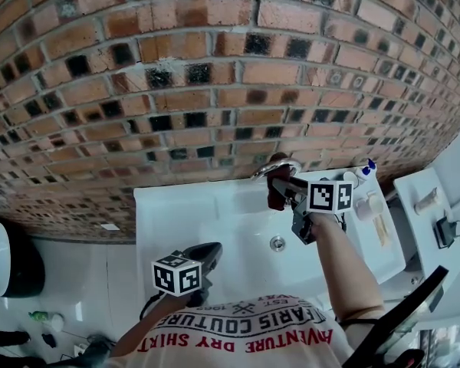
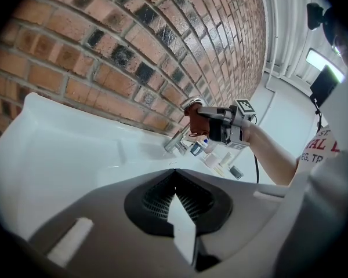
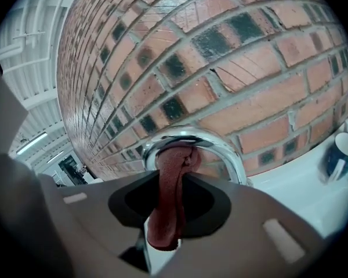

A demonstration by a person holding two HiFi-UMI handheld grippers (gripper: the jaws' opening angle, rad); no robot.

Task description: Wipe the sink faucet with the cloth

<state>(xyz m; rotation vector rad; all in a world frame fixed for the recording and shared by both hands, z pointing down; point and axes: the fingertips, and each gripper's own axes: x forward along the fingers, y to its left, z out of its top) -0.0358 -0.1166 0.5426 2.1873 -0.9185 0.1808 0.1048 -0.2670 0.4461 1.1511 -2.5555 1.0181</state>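
Note:
A curved chrome faucet (image 1: 274, 167) (image 3: 192, 140) (image 2: 178, 142) rises at the back of the white sink (image 1: 215, 228) against the brick wall. My right gripper (image 1: 284, 186) (image 3: 174, 181) is shut on a dark red cloth (image 1: 277, 191) (image 3: 168, 201) (image 2: 194, 120), and the cloth's top presses against the underside of the faucet's arch. The rest of the cloth hangs down between the jaws. My left gripper (image 1: 207, 255) (image 2: 175, 193) hovers over the sink's near left edge, shut, with nothing in it.
Brick wall (image 1: 215, 67) stands right behind the sink. On the sink's right ledge sit a blue-capped bottle (image 1: 365, 171), a cup (image 3: 340, 153) and small toiletries (image 1: 379, 225). A white shelf (image 1: 425, 205) lies further right. A black bin (image 1: 19, 263) is at the left.

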